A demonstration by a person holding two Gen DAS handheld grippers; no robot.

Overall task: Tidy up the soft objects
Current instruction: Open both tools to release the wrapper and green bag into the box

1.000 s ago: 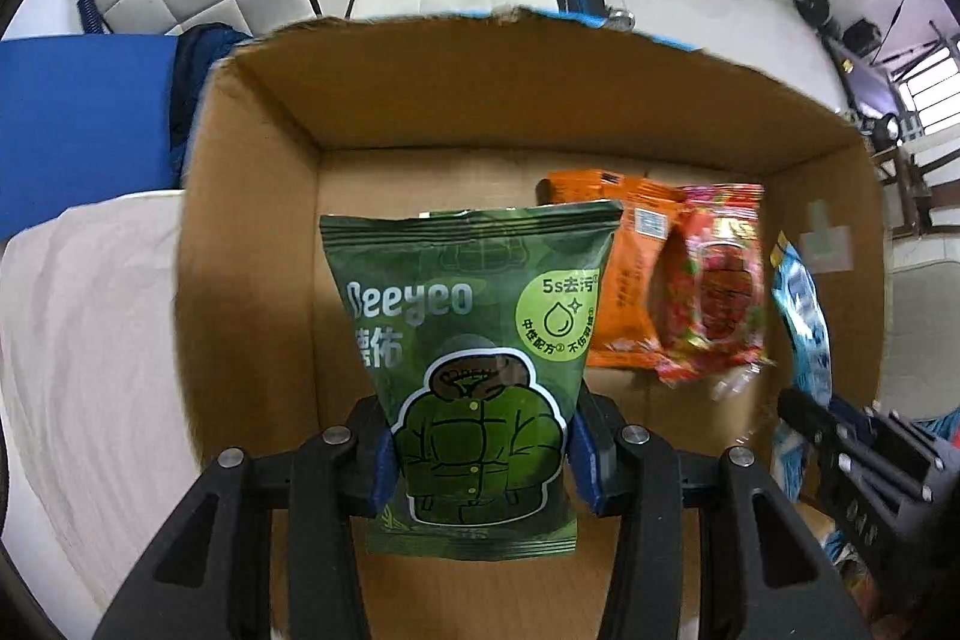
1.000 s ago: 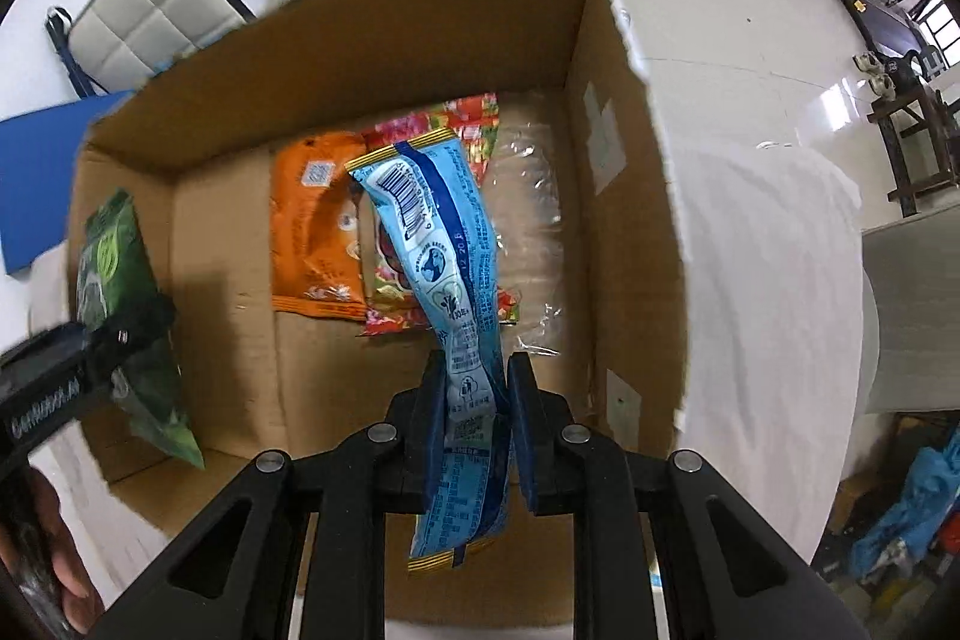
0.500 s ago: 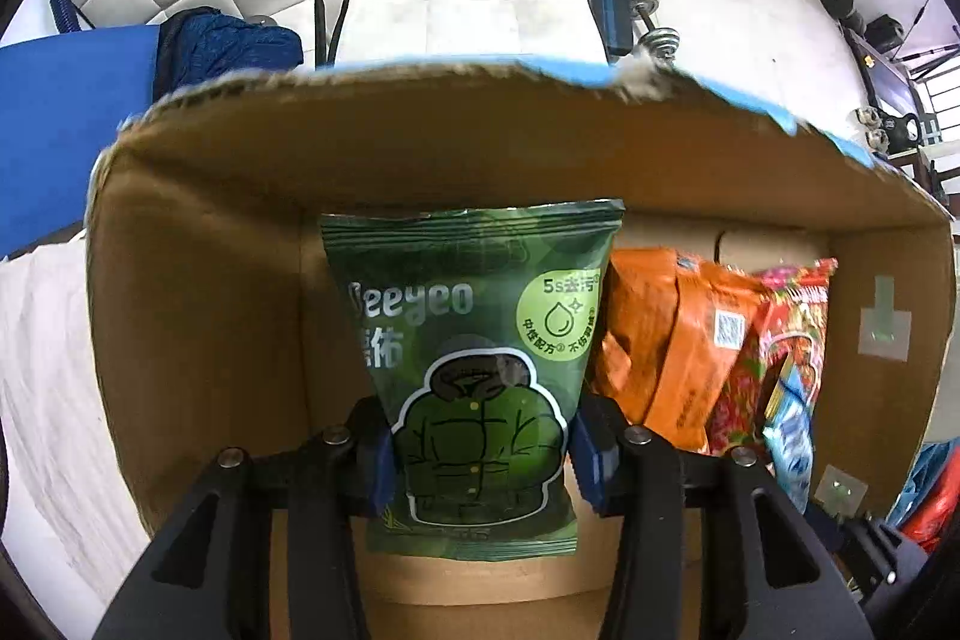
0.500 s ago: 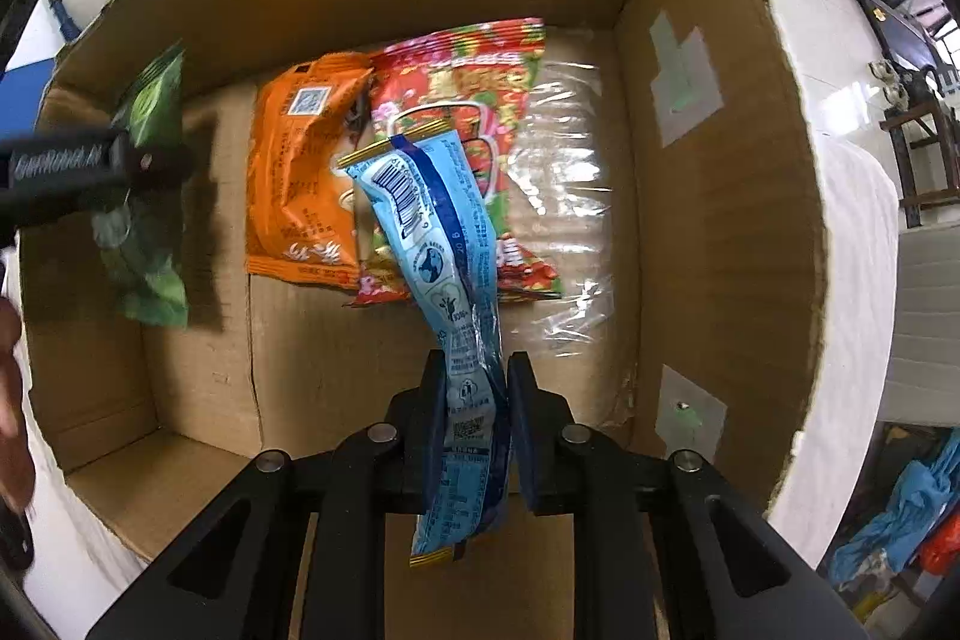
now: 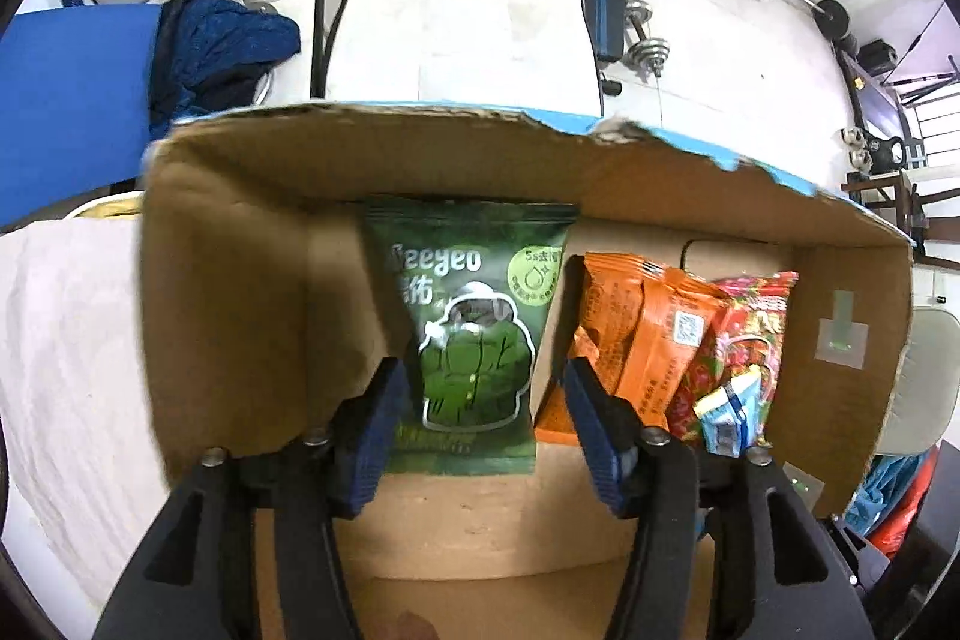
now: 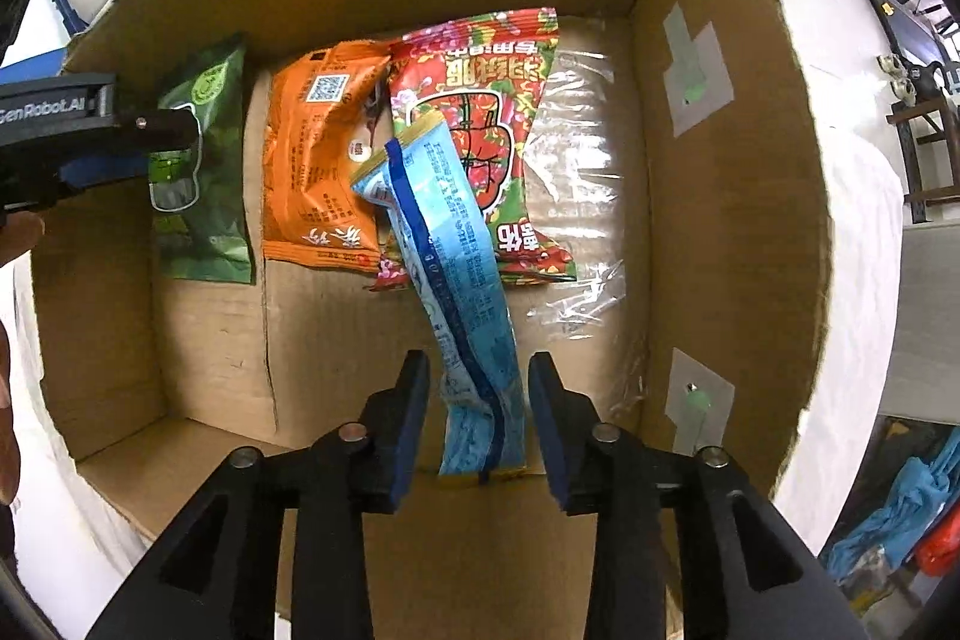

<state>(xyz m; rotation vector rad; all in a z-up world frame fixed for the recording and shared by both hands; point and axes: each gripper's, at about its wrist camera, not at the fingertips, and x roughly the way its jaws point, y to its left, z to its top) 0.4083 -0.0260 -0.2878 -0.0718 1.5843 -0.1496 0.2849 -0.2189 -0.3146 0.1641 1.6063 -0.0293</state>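
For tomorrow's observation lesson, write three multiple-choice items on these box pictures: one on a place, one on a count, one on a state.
1. Where is the green packet in the cardboard box?
A. by the left wall
B. by the right wall
C. outside it

2. How many packets are in the box?
A. two
B. four
C. six

3. How stands the right hand-held gripper?
A. shut on the blue packet
B. open
C. out of view

Answers: 1 A, it is leftmost, beside the orange packet. 2 B, green, orange, red and blue. 3 B, gaps show on both sides of the blue packet.
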